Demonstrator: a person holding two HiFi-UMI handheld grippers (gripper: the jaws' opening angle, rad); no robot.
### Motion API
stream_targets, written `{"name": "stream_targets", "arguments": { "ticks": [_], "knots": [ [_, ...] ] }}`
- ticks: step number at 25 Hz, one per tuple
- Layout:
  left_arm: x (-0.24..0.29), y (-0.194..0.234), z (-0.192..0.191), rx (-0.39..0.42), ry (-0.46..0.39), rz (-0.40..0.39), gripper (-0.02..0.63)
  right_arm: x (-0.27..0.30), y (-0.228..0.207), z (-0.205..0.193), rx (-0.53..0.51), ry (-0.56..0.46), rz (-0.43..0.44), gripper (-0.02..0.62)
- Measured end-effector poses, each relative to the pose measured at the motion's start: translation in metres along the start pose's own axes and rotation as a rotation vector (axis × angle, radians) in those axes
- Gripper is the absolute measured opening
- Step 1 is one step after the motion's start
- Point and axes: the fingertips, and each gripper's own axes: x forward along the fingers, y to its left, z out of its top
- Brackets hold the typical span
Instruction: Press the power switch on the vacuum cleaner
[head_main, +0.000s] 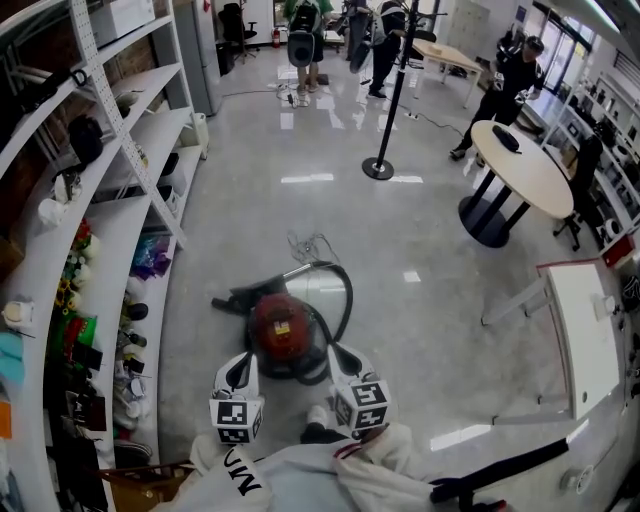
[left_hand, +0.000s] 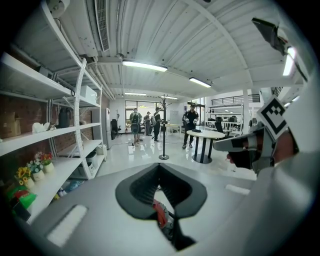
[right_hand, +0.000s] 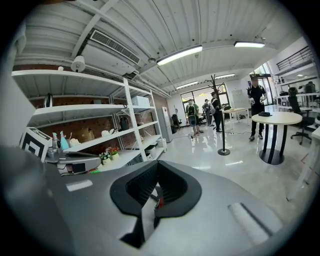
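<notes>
Two pairs of jaws are shut and empty: the left gripper (head_main: 243, 362) and right gripper (head_main: 340, 358) sit at the vacuum cleaner's (head_main: 282, 325) six o'clock. Poke its switch softly with one closed tip.

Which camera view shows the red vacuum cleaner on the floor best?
The head view: the whole vacuum cleaner and its hose are seen from above. The left gripper view shows only a red sliver of it low in the frame; the right gripper view shows just a smaller red speck.

White shelving (head_main: 110, 215) at 9 o'clock, crammed with flowers (head_main: 75, 262) and small clutter. Black pole stand (head_main: 379, 165) at 12. Round white bench (head_main: 535, 175) at 2, dark object (head_main: 506, 139) on top. People (head_main: 305, 40) far back at 12. Glossy floor (head_main: 420, 270).
</notes>
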Motion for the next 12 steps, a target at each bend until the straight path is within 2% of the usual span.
{"name": "stream_targets", "arguments": {
  "ticks": [12],
  "knots": [
    [0.023,-0.007,0.011,-0.006,0.010,0.068,0.000,0.018,-0.034,0.009,0.013,-0.001,0.043,0.002]
  ]
}}
